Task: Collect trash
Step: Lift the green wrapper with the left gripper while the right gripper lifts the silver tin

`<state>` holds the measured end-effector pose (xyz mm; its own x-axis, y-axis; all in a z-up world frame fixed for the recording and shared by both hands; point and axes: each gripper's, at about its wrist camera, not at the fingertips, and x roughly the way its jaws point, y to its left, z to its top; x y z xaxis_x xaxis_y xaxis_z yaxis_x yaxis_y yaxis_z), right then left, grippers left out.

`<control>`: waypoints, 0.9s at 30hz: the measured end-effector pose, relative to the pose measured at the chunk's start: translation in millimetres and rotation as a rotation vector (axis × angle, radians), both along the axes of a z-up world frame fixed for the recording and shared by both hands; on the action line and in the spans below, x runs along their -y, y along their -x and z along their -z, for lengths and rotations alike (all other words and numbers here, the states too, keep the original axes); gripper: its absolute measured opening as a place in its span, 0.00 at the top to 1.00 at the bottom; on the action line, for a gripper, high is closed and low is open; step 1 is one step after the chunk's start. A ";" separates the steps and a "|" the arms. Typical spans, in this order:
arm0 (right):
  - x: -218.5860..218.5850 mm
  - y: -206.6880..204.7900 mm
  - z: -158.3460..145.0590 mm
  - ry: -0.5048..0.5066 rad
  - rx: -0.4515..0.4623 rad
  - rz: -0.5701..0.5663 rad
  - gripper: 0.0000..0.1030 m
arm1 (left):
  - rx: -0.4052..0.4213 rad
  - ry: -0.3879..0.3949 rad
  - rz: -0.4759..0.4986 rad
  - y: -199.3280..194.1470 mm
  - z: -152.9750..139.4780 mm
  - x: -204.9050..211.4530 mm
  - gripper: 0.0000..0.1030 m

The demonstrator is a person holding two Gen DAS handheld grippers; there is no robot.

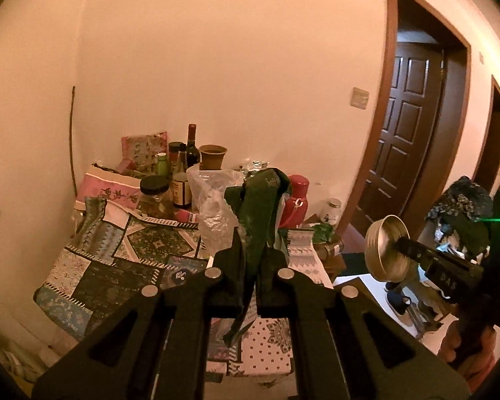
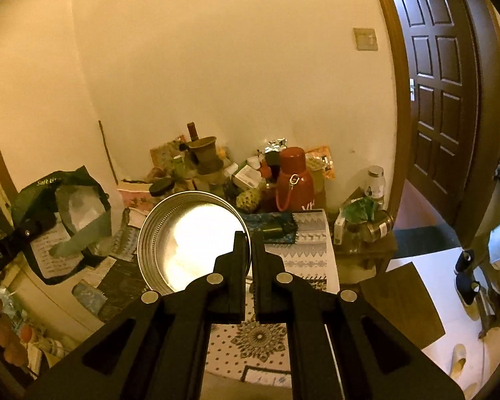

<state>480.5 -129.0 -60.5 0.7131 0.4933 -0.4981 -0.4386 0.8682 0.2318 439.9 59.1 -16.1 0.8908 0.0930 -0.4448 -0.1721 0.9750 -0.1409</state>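
Grippers clamp: left point(image 1: 252, 246) on green bag point(image 1: 261, 213), right point(image 2: 249, 243) on metal lid point(image 2: 193, 240).

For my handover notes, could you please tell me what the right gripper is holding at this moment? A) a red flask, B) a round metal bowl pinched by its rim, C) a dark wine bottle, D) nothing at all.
B: in the right wrist view the right gripper has its jaws closed on the rim of the round metal bowl, while the red flask stands on the table behind.
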 end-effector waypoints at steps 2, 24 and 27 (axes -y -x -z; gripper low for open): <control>-4.8 17.2 -1.1 0.002 0.006 0.012 0.97 | 0.006 0.003 0.022 16.9 0.2 -3.4 0.97; -43.8 220.0 16.4 0.053 -0.075 0.163 0.97 | -0.054 0.038 0.192 227.3 25.9 -60.3 0.97; -43.6 230.7 20.4 0.075 -0.102 0.169 0.97 | -0.085 0.061 0.210 235.1 33.3 -60.3 0.97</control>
